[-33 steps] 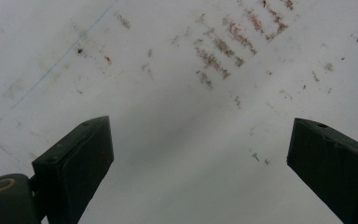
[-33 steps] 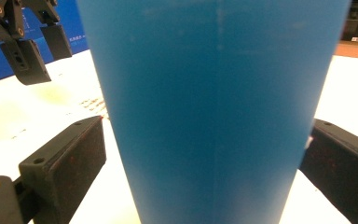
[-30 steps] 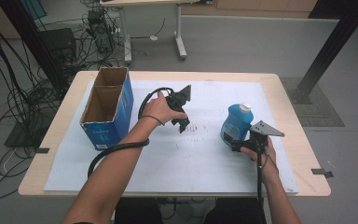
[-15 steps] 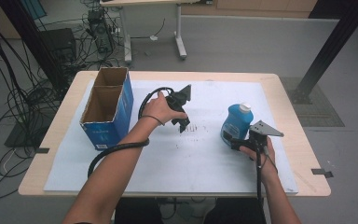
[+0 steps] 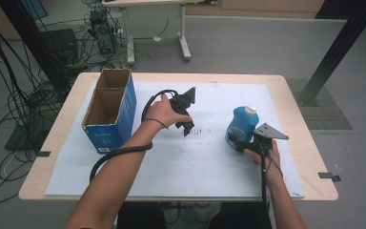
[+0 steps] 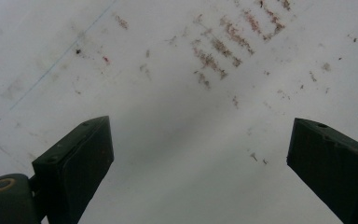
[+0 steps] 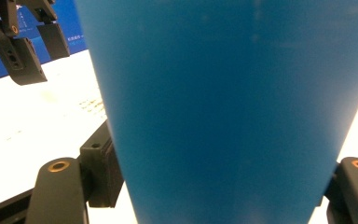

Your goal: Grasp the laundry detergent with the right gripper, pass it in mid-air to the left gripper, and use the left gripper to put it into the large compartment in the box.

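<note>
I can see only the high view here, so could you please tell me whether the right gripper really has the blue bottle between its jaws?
Observer: Yes. In the right gripper view the blue bottle stands between the two black jaws of the right gripper, which have just been closing and now sit against its sides.
Operator: Thank you. Is anything between the left gripper's jaws?
Observer: No. In the left gripper view the left gripper stands wide open, with just the white table cover below it.
Operator: What are the marks under it?
Observer: Short rows of reddish-brown smudges on the cover, ahead of the jaws.
</note>
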The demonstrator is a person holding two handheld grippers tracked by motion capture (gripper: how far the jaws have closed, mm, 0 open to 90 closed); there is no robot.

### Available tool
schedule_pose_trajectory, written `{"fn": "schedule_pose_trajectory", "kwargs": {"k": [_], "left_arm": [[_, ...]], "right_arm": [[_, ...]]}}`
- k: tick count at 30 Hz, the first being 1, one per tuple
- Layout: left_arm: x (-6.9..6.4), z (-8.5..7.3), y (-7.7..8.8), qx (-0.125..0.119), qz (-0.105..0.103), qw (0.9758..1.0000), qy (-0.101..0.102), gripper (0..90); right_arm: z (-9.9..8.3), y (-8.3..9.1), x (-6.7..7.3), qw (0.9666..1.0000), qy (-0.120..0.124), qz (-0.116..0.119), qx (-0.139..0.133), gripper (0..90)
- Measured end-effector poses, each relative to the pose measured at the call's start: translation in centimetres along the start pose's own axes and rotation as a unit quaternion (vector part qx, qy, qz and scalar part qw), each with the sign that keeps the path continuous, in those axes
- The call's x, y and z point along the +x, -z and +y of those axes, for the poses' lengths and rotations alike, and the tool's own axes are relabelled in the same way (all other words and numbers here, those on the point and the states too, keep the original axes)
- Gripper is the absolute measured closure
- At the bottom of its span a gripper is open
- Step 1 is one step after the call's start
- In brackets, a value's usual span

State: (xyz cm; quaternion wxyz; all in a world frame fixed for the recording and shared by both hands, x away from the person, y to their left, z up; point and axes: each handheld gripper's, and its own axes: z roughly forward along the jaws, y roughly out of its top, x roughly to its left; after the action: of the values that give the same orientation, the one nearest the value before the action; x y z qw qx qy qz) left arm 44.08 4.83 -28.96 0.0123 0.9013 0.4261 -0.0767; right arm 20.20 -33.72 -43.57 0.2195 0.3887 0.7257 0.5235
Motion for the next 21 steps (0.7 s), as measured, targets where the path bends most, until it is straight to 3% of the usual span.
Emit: {"fn": "schedule_pose_trajectory", "kwargs": {"k": [12,21], "left_arm": [[0.02,-0.09,0.08,-0.001,0.0,1.0,0.002,7.4],[-0.15,-0.06,0.14,-0.003,0.0,1.0,0.0,7.4]], "right_arm": [[-0.11,0.06,0.12,1.0,0.005,-0.006,-0.005,39.5],[-0.19,0.09,0.25,0.9999,0.008,-0.009,-0.006,40.7]]}}
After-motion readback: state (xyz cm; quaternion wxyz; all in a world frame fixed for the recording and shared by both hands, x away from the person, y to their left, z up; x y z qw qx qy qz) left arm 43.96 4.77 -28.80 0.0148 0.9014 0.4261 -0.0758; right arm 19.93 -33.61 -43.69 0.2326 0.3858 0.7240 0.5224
